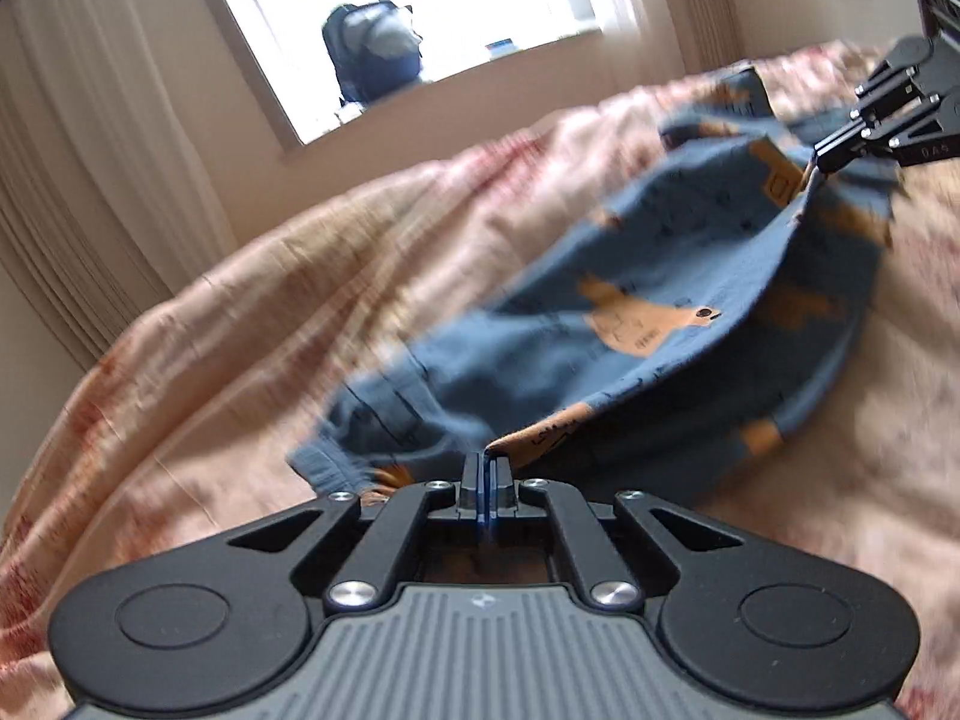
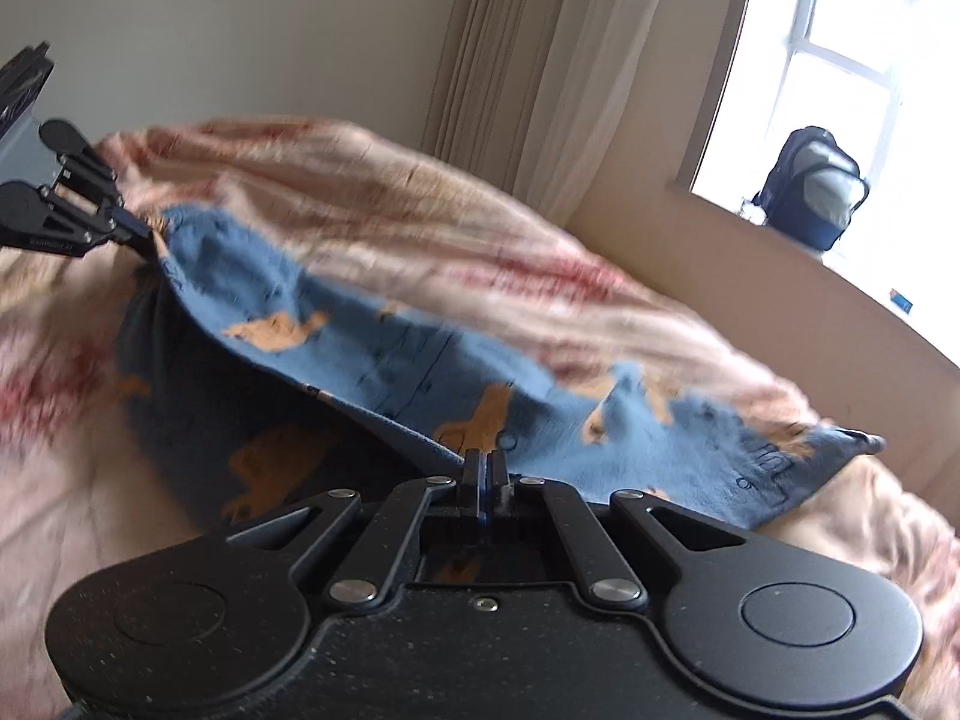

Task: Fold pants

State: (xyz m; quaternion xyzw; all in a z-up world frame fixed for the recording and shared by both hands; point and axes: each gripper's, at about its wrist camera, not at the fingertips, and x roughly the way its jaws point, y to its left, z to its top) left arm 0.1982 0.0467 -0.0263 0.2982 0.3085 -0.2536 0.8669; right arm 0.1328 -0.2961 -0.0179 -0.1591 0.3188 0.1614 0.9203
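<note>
Your left gripper [image 1: 485, 463] and right gripper [image 2: 485, 461] each pinch an edge of the blue pants [image 1: 630, 312]. Between those 2 clamped grippers, the pants hang stretched just above the blanket [image 1: 240, 312].

Support surface is a bed [image 1: 198, 324] covered by a rumpled beige bedspread [image 2: 420, 228] with a faded red pattern, creased in long ridges. Lying on it: blue pants [image 1: 600, 312] printed with orange animal shapes; their lower layer rests on the bedspread, while the upper layer's edge is raised off it and stretched between two corners. Frames are motion-blurred, so the exact outline of the fabric touching the bedspread is unclear; nothing else visibly rests on the bed.
</note>
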